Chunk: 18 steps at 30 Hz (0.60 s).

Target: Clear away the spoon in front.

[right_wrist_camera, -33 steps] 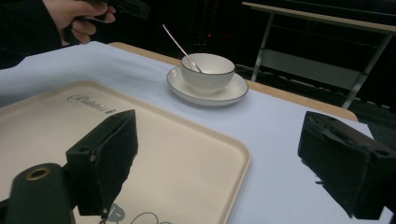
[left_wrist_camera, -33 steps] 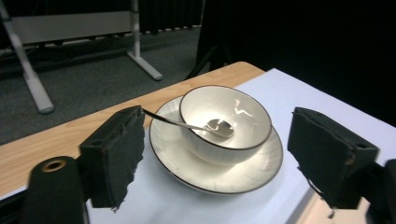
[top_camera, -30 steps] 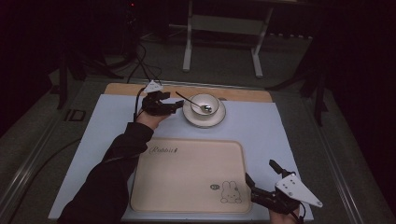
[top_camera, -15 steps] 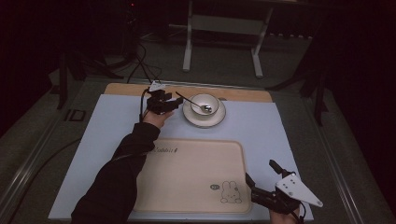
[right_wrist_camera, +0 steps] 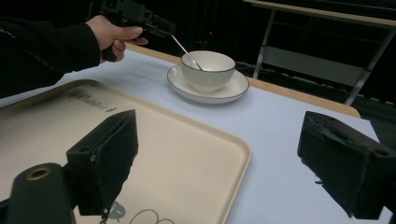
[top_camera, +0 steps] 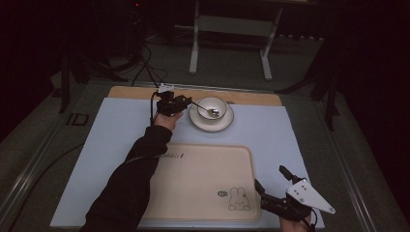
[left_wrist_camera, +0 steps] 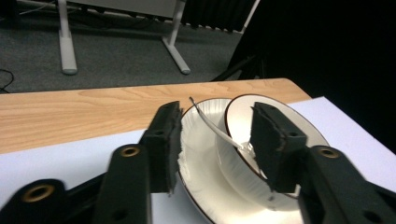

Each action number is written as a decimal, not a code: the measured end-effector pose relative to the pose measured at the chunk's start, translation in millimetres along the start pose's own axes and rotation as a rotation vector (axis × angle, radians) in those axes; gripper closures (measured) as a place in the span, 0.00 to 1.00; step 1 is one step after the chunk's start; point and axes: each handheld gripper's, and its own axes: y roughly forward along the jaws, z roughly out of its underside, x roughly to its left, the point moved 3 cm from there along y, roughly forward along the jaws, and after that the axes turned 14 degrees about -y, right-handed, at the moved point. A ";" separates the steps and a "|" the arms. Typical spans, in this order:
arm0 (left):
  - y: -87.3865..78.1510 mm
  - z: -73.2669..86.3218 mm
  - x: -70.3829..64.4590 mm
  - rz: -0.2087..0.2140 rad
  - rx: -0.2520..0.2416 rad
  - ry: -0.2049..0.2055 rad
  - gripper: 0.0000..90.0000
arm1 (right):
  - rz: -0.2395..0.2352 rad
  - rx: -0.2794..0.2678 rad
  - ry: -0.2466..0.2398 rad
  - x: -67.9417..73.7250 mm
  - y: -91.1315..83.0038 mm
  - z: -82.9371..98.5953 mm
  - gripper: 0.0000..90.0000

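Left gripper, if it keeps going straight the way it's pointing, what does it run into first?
Most likely the spoon handle: it slants up out of the bowl right between the open jaws of the left gripper. The bowl and its saucer lie just behind; depth is hard to judge.

Counts on the table
One bowl, one saucer, one spoon, one tray, two tongs.

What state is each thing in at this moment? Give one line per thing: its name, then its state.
Bowl: upright on the saucer, spoon inside.
Spoon: leaning in the bowl, handle up over the rim toward the left gripper.
Saucer: flat on the mat, under the bowl.
Tray: flat, nothing on it.
Left gripper: open, jaws either side of the spoon handle.
Right gripper: open, holding nothing.
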 end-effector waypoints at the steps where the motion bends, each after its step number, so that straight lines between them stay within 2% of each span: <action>1: 0.8 -0.3 -0.4 0.003 -0.003 -0.007 0.62 | 0.000 0.000 0.000 -0.2 0.0 0.0 0.14; 5: 4.6 -0.9 -1.8 -0.001 -0.015 -0.021 0.69 | 0.001 -0.001 0.001 -0.6 -0.7 -0.1 0.14; 8: 5.9 -1.8 -1.3 0.002 -0.030 -0.049 0.76 | 0.000 -0.001 0.003 -0.8 -0.9 0.1 0.14; 10: 6.4 -2.1 -1.1 0.014 -0.042 -0.072 0.84 | -0.001 -0.001 0.003 -1.0 -0.7 0.3 0.14; 14: 6.4 -1.0 -3.4 0.026 -0.047 -0.074 0.90 | -0.003 -0.001 0.002 -1.0 -0.6 0.4 0.14; 18: 4.0 -2.0 -7.4 0.063 -0.054 -0.089 0.95 | -0.003 -0.001 0.004 -1.0 -0.5 0.4 0.14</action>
